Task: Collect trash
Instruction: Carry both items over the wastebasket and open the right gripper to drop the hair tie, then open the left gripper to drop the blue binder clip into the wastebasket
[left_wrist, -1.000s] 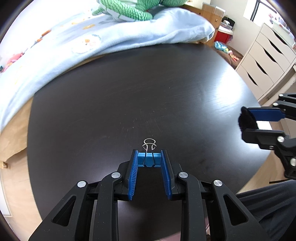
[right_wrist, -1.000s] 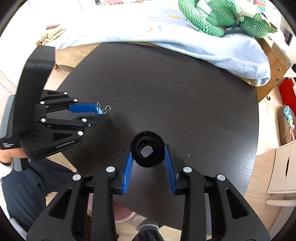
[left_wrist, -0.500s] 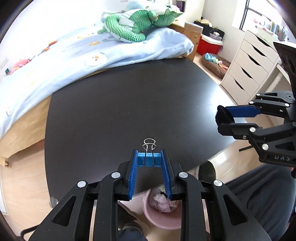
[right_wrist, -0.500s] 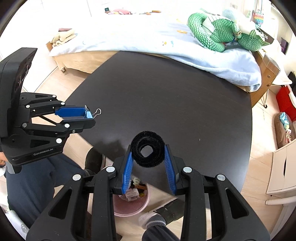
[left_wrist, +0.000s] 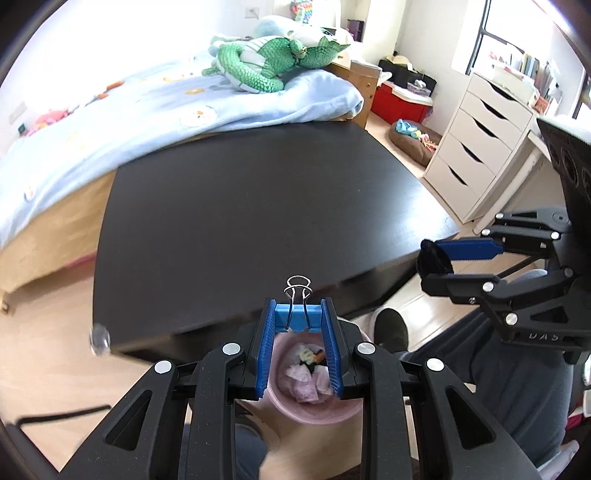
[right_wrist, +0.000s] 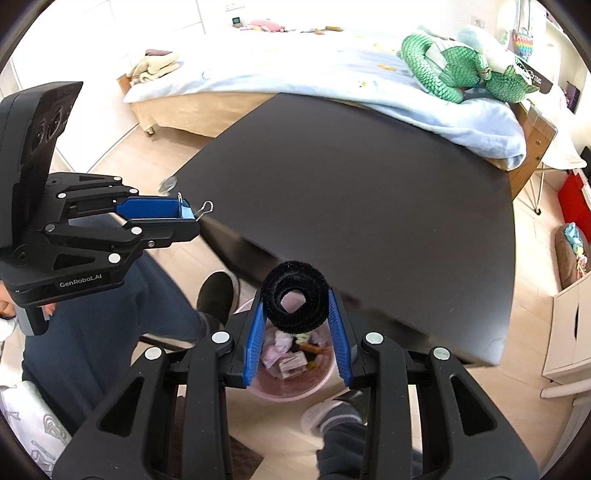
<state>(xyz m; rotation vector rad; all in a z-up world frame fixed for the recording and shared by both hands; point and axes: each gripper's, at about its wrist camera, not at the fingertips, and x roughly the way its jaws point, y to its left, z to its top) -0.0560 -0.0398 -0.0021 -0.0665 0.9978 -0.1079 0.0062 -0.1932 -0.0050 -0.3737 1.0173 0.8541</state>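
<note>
Bedroom floor | pink bin (left_wrist: 314, 408) beneath; left hand-held gripper (left_wrist: 298, 320) pinching binder clip (left_wrist: 297, 312); right (right_wrist: 295, 306) pinching velcro roll (right_wrist: 295, 297)

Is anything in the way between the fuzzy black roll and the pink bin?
Nothing visible. The right gripper holds the black roll in open air above the pink bin, off the table edge. The bin's mouth is open, with trash inside but room on top.
</note>
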